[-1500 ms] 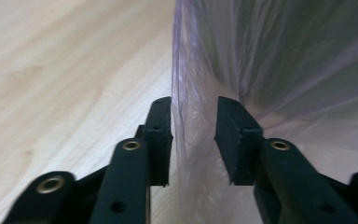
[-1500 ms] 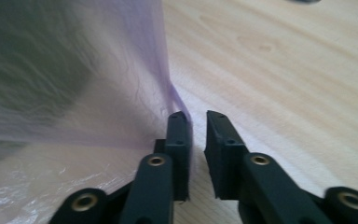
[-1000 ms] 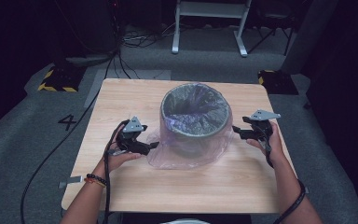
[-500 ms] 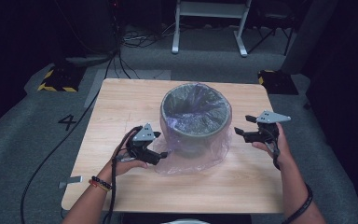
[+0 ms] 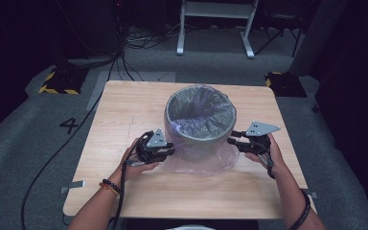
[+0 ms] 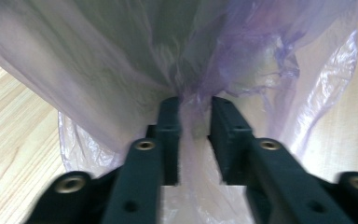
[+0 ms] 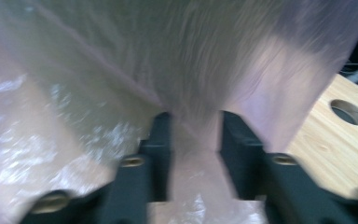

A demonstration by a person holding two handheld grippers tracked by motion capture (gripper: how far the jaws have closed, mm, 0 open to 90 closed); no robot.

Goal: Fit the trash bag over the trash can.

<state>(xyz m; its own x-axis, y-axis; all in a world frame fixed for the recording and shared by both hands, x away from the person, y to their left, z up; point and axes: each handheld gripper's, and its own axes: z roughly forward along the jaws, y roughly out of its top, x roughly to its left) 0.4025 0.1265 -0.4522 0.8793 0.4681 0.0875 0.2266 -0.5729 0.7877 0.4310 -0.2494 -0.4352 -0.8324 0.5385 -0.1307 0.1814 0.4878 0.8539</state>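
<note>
Both grippers have moved in to the bag (image 5: pixel 206 160) skirting the bin (image 5: pixel 200 120) mid-table, jaws just closing: the left gripper (image 5: pixel 168 151) pinches a fold, wrist level, the right gripper (image 5: pixel 232 140) likewise, and an uneven pull could tear the film.

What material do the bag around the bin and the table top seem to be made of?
The bag looks like thin, translucent purplish plastic film: it wrinkles, shines, and the bin shows through. The table top seems light wood or wood-look laminate, matte, with visible grain lines; which one is unclear.
</note>
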